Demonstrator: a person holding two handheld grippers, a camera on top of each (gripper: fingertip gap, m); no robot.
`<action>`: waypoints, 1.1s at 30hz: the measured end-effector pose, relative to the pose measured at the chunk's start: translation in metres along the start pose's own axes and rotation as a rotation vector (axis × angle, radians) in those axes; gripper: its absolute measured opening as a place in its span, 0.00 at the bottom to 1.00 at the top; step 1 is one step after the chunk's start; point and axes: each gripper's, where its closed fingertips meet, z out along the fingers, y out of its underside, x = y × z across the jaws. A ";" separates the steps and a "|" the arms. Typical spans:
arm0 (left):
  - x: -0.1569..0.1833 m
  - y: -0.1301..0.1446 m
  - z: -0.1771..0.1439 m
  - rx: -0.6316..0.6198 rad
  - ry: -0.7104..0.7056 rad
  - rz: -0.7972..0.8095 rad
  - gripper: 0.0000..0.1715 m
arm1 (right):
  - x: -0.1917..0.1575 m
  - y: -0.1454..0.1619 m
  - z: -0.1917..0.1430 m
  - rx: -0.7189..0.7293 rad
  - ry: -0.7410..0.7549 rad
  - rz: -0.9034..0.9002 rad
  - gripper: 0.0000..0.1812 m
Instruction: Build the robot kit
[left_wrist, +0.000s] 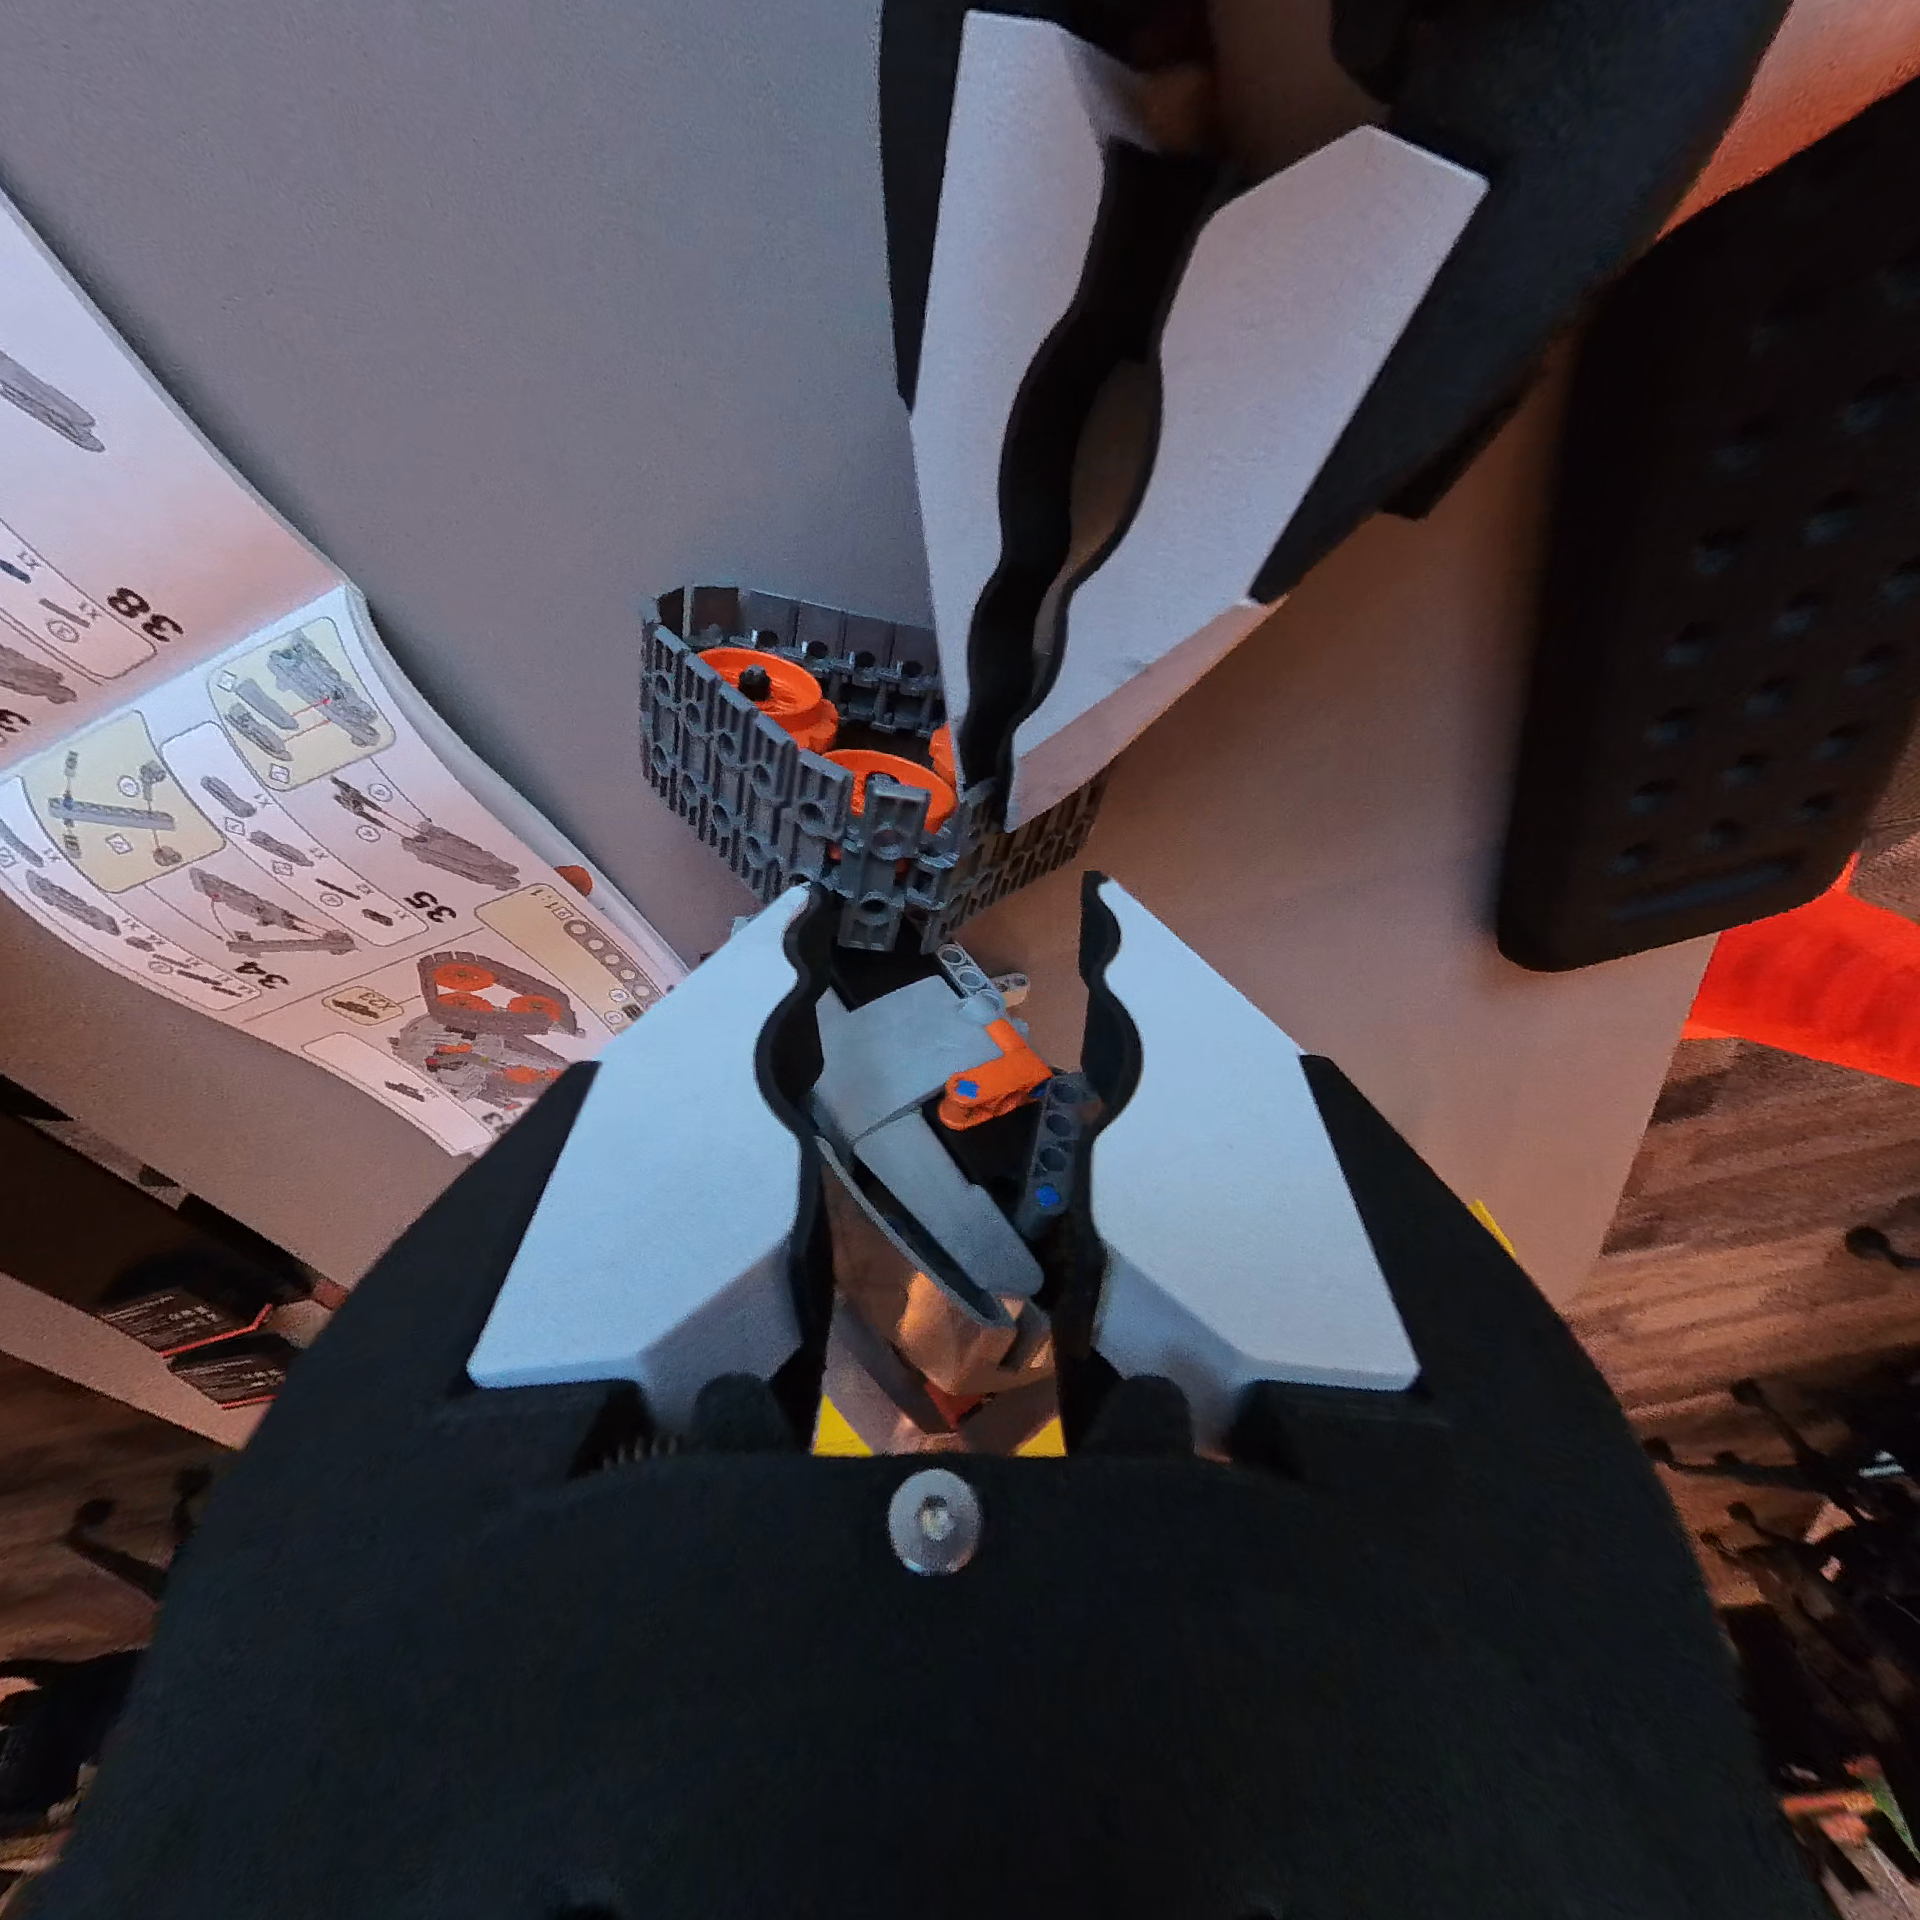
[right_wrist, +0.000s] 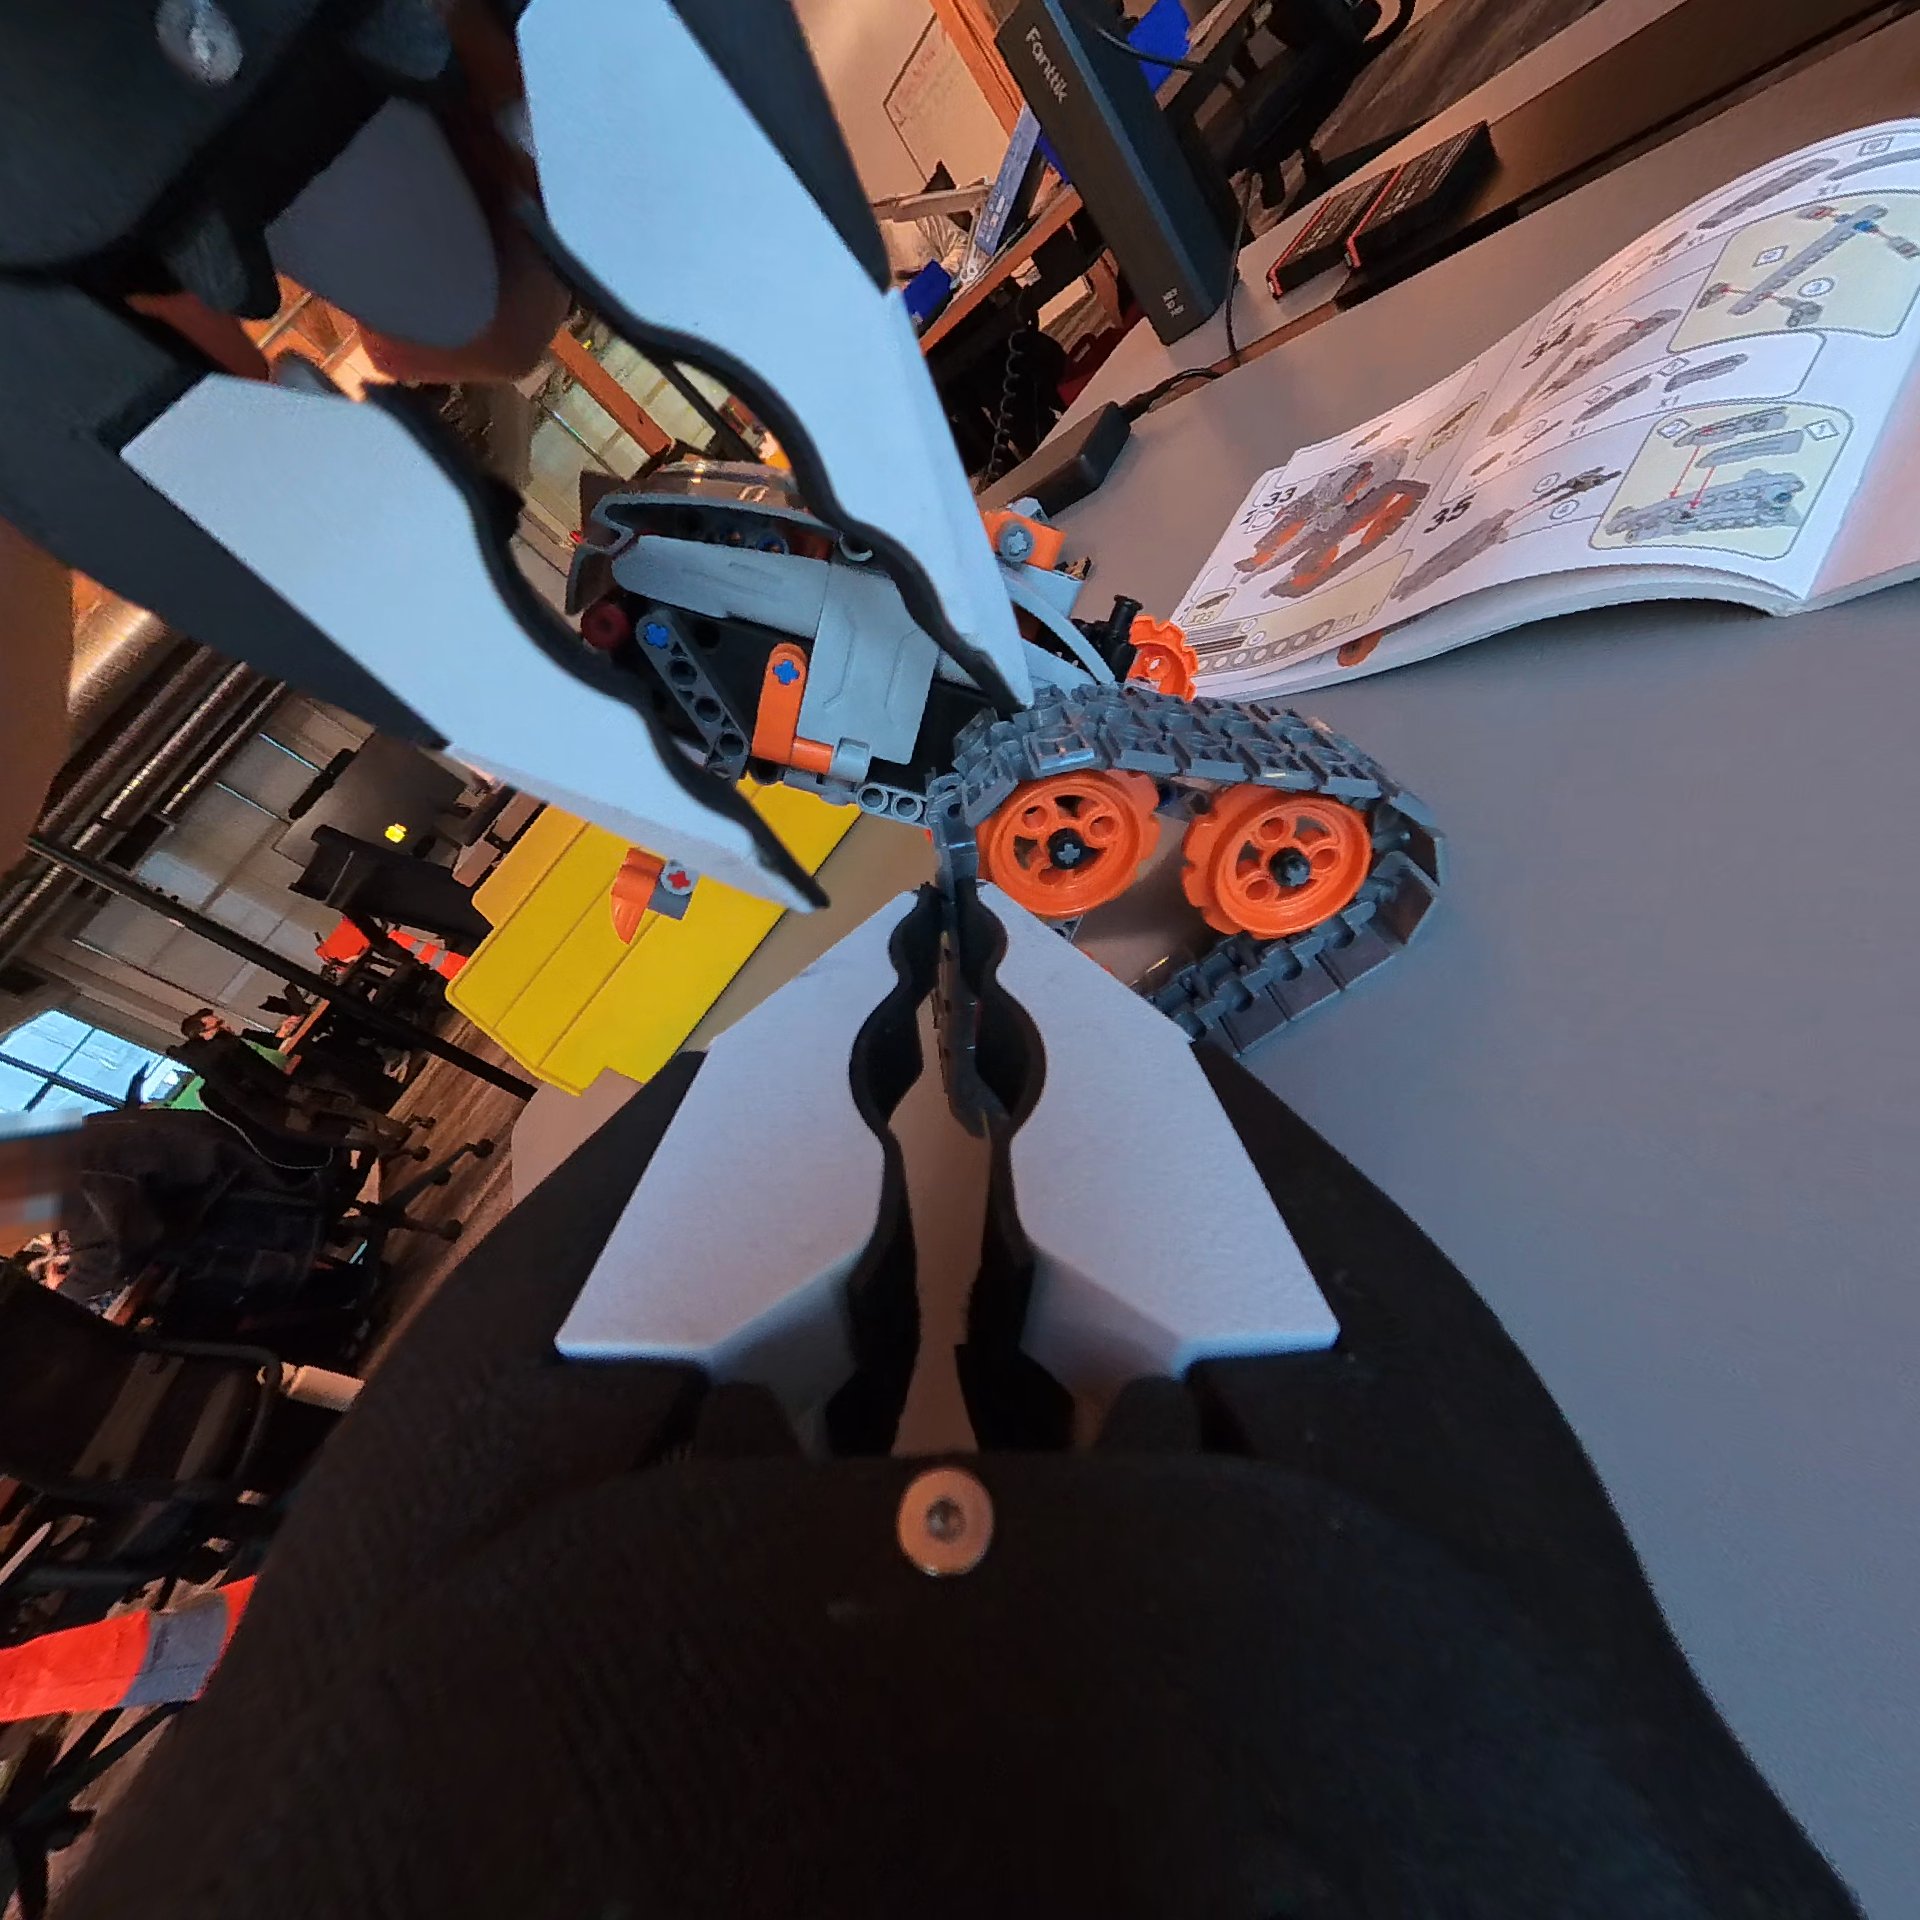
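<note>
1. The desk is a plain grey surface that carries a toy tracked vehicle near its edge and an open instruction booklet well apart from it. A yellow bin sits below and beyond the desk edge.
2. The left hand-held gripper is closed around the vehicle's grey and orange body, its jaws pressing the body panels on both sides. Should this hold loosen, the vehicle would likely tip, since part of it hangs close to the desk edge.
3. The right hand-held gripper is closed on the loose end of the grey track, which runs around two orange wheels.
4. The track's other end trails on the desk, so the loop is not joined. A hard pull would probably slide the links off the wheel teeth or unclip a link.
5. The pinched link is thin and held edge-on; it may twist out of the pads, in which case the strip would drop.
6. Force between the two grippers could pop small pins from the body.
</note>
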 end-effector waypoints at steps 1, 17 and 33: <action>0.000 0.000 0.000 -0.010 0.010 0.001 0.27 | 0.000 0.000 0.000 0.000 0.000 0.001 0.01; -0.002 0.009 0.003 -0.304 0.114 0.004 0.03 | 0.005 -0.002 0.000 0.009 0.022 0.008 0.01; -0.048 -0.043 -0.090 0.602 -0.024 -0.218 0.15 | 0.002 -0.003 0.002 -0.001 0.031 -0.071 0.01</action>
